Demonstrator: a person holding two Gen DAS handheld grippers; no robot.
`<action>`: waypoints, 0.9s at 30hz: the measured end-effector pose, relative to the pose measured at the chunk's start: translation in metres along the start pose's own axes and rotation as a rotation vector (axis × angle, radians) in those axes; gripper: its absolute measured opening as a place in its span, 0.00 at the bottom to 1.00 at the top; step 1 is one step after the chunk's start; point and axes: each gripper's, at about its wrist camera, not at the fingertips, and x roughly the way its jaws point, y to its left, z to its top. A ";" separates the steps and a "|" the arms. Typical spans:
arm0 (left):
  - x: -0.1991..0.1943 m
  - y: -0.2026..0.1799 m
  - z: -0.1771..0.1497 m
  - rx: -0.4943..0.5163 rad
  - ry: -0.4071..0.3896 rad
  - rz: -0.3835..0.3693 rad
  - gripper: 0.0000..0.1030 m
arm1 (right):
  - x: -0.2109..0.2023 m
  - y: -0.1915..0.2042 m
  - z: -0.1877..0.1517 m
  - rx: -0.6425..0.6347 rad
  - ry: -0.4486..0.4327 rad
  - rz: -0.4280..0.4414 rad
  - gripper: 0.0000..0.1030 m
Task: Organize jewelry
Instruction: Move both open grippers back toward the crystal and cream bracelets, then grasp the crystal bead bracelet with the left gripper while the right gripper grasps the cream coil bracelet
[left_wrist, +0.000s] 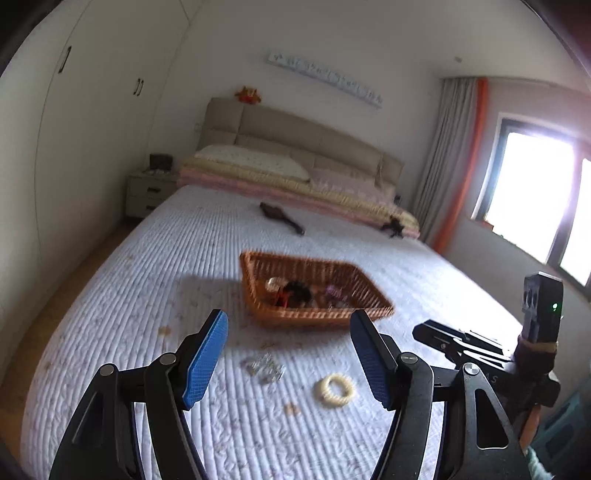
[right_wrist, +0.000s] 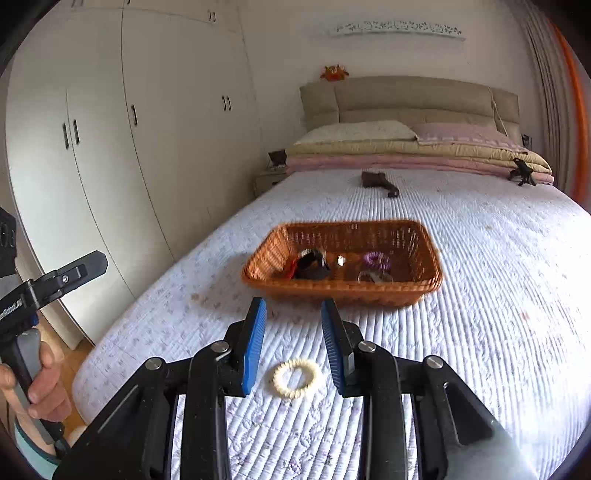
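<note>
A cream bead bracelet lies on the white quilt near the bed's foot; it also shows in the right wrist view. A clear sparkly piece lies to its left. An orange wicker basket stands mid-bed and holds a black hair tie, a purple scrunchie and other small pieces; its rim shows in the right wrist view. My left gripper is open and empty above the sparkly piece. My right gripper is open and empty just above the bracelet.
A dark hairbrush lies further up the bed, before folded blankets and pillows. A black clip sits on the blankets at right. White wardrobes line the left wall. A nightstand stands by the headboard.
</note>
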 end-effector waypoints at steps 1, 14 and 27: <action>0.006 0.002 -0.004 0.001 0.017 0.004 0.68 | 0.008 -0.004 -0.005 0.007 0.019 0.002 0.32; 0.089 0.039 -0.041 -0.090 0.176 0.086 0.67 | 0.076 -0.017 -0.036 0.063 0.136 -0.009 0.32; 0.140 0.032 -0.058 -0.031 0.362 0.049 0.52 | 0.107 -0.013 -0.053 0.033 0.241 -0.055 0.32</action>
